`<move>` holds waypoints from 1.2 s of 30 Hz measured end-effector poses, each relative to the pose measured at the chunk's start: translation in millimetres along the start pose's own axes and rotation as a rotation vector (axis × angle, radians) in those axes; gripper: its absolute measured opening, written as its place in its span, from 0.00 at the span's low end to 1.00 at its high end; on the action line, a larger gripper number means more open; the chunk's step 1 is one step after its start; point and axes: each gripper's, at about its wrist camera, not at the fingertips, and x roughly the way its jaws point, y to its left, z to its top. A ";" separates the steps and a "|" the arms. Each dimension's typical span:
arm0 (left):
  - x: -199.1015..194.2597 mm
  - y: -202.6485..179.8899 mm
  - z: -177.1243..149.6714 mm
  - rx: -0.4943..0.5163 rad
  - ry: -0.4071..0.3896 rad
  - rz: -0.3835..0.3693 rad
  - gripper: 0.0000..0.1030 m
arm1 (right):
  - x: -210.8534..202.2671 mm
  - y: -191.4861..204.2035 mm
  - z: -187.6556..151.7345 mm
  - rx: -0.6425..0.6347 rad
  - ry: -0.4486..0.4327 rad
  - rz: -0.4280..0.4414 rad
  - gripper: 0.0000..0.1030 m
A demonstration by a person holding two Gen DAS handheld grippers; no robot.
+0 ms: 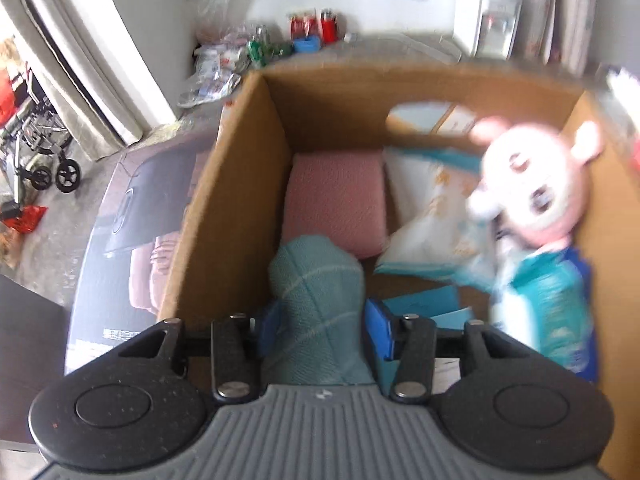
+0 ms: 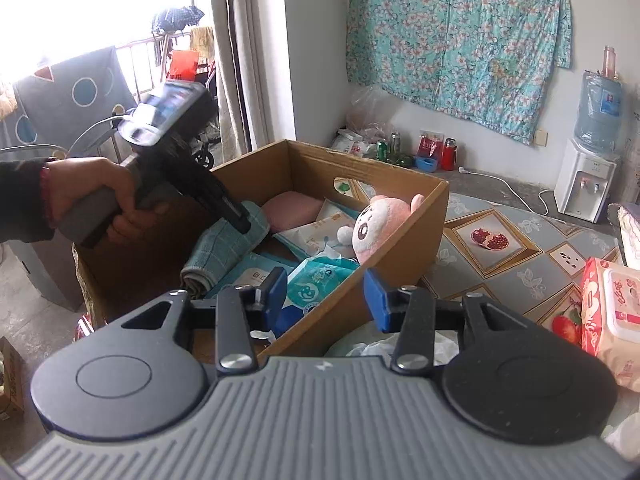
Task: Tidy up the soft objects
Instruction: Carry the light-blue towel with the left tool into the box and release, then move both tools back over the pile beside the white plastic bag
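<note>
Cardboard box point(image 2: 400, 236): pink cushion point(image 1: 336, 204), plush toy point(image 2: 376, 224), apparently tissue packs point(image 2: 316, 280) inside; left gripper point(image 1: 320, 320) pinching teal towel point(image 1: 316, 296) within, right gripper point(image 2: 326, 292) spread above rim.

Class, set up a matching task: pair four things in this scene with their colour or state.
Things:
1. rolled towel
2. plush toy
3. cardboard box
4. right hand-held gripper

Descriptions:
A. open, holding nothing
B. pink and white
C. teal, clamped by the left hand-held gripper
D. brown, top open

Pairs: 1-C, 2-B, 3-D, 4-A
</note>
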 end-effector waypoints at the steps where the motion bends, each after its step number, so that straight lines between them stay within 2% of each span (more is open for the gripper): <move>1: -8.8 0.2 -2.6 -0.006 -0.008 -0.039 0.41 | -2.2 -0.5 0.5 0.006 -0.006 -0.001 0.41; 4: -24.7 -8.3 -12.8 0.032 0.037 -0.170 0.30 | -5.4 -2.6 0.5 0.019 -0.015 -0.004 0.42; 6: -29.8 -19.2 -23.9 0.075 0.096 -0.242 0.29 | -7.0 -3.6 0.5 0.023 -0.018 -0.007 0.42; 10: -27.5 -47.9 -48.1 0.199 0.207 -0.289 0.29 | -7.8 -5.7 -0.7 0.033 -0.022 -0.006 0.42; 14: -1.2 -65.7 -60.6 0.239 0.315 -0.269 0.29 | -12.0 -8.8 -4.0 0.059 -0.035 -0.008 0.42; 16: -3.5 -71.0 -55.6 0.260 0.290 -0.255 0.29 | -15.7 -11.7 -5.5 0.073 -0.042 -0.010 0.43; 21: -1.3 -64.7 -44.8 0.226 0.285 -0.218 0.28 | -25.2 -22.8 -8.6 0.098 -0.053 -0.030 0.43; 25: 2.3 -48.4 -37.1 0.162 0.326 -0.285 0.30 | -32.5 -31.6 -12.4 0.107 -0.058 -0.043 0.45; 30: -10.4 -51.3 -53.5 0.199 0.374 -0.344 0.32 | -34.0 -40.5 -17.6 0.128 -0.053 -0.054 0.46; 32: -7.3 -58.7 -62.2 0.223 0.406 -0.327 0.33 | -32.9 -43.6 -20.0 0.143 -0.051 -0.051 0.46; 36: 7.3 -71.9 -70.6 0.250 0.438 -0.240 0.33 | -34.4 -45.6 -24.3 0.165 -0.052 -0.049 0.46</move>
